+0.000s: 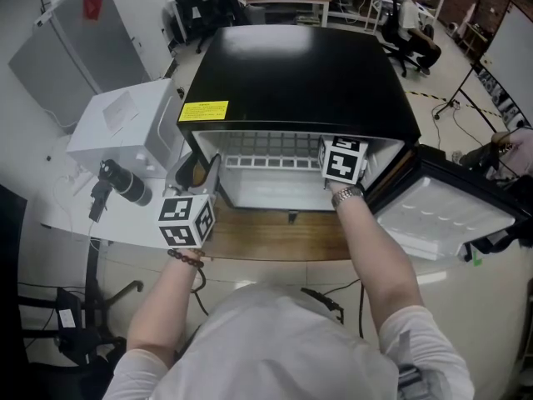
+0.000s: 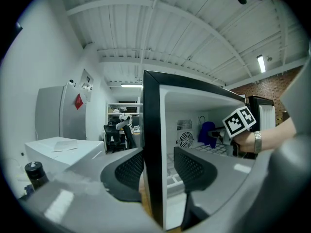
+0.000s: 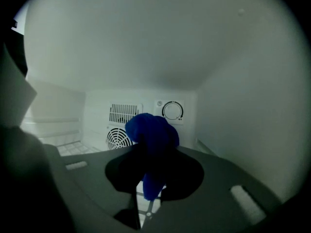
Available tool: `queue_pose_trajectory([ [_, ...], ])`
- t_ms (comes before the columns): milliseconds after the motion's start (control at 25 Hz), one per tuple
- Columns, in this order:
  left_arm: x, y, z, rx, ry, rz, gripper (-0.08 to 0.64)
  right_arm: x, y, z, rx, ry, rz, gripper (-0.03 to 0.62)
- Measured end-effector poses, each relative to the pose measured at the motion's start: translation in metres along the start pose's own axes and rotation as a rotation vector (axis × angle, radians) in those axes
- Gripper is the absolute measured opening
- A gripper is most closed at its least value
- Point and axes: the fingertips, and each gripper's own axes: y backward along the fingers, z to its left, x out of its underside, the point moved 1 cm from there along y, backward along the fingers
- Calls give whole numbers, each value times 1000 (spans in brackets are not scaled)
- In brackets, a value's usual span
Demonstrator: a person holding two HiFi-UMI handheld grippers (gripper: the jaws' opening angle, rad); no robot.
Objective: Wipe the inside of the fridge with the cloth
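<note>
A black mini fridge (image 1: 291,65) stands open on a wooden table (image 1: 266,236). My right gripper (image 3: 154,171) reaches inside it, shut on a bunched blue cloth (image 3: 153,135), which hangs in front of the back wall's fan grille (image 3: 116,137) and dial (image 3: 172,110). In the head view only its marker cube (image 1: 343,158) shows, at the opening's right side. My left gripper (image 2: 158,171) straddles the fridge's left front wall (image 2: 151,144), one jaw outside and one inside, with a gap on the inner side. From there the cloth (image 2: 207,132) shows deep inside.
The fridge door (image 1: 441,215) hangs open to the right. A white box (image 1: 125,127) and a black cylinder (image 1: 125,183) sit left of the fridge. A wire shelf (image 1: 266,162) spans the interior. A grey cabinet (image 1: 75,52) stands far left; a seated person (image 1: 412,23) is behind.
</note>
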Motion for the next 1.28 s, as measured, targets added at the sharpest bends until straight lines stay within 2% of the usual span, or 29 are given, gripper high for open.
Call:
queue_pose_trajectory([
  [320,0,0,1,0,2,1,192,6,6,-17,69,3,25,69],
  [640,0,0,0,17,3,2,192,-3,16,-14,68,2,-8,69],
  [920,0,1,0,39,3,-2,192,-17,34,50,-85,12,-83,69],
  [1280,-1,1,-1,76,-7,-5,192,-23,33,172,-307,37,-73,69],
])
